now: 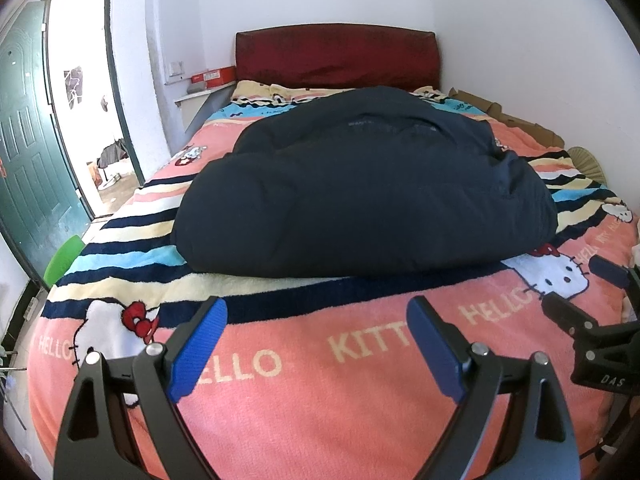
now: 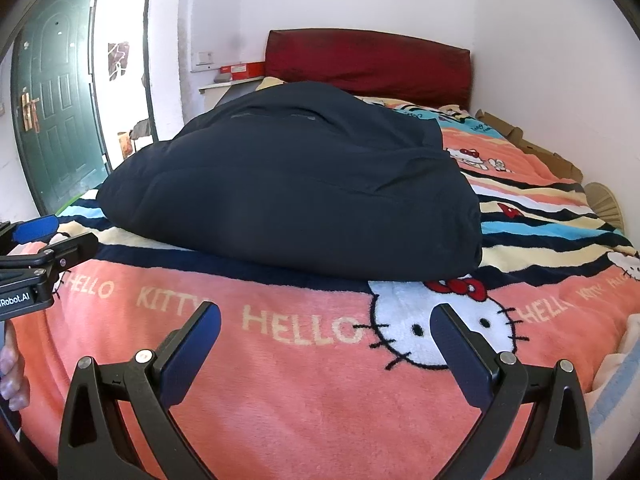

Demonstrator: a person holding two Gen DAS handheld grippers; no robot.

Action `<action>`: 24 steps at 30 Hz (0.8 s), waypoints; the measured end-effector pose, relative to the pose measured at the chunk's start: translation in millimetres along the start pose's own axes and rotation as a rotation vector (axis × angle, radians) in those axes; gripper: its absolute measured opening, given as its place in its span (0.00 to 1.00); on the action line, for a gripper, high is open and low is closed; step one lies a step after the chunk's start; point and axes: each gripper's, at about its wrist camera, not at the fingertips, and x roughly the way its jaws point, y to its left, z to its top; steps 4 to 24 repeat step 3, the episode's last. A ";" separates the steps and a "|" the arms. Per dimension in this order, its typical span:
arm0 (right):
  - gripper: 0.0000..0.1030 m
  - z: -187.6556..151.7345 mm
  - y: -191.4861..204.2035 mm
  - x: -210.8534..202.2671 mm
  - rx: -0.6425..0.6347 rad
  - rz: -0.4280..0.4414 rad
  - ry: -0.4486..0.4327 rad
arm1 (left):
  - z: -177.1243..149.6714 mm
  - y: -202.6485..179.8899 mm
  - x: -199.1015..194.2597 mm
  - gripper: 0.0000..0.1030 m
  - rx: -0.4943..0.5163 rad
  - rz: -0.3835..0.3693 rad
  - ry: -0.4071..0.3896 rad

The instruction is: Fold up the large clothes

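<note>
While both hand-held grippers (image 1: 316, 344) (image 2: 326, 346) gape empty, only the right view shows fingers (image 2: 12, 380).

Left gripper (image 1: 316, 338): jaws spread wide, nothing between them, tilted downward; its blue pads (image 1: 198, 350) face each other.
Right gripper (image 2: 326, 346): jaws spread equally wide, empty, tilted downward alongside the left one.
Hand (image 2: 12, 376): fingertips glimpsed at the right view's left edge.
</note>
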 end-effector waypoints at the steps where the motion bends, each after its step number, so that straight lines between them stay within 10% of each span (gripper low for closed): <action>1: 0.99 -0.1 -0.3 -0.1 0.002 0.000 0.000 | -0.2 0.0 -0.1 0.89 0.001 0.002 -0.001; 24: 0.99 0.1 -0.1 -0.6 0.002 -0.003 0.000 | -0.3 0.6 0.0 0.89 0.001 0.000 0.000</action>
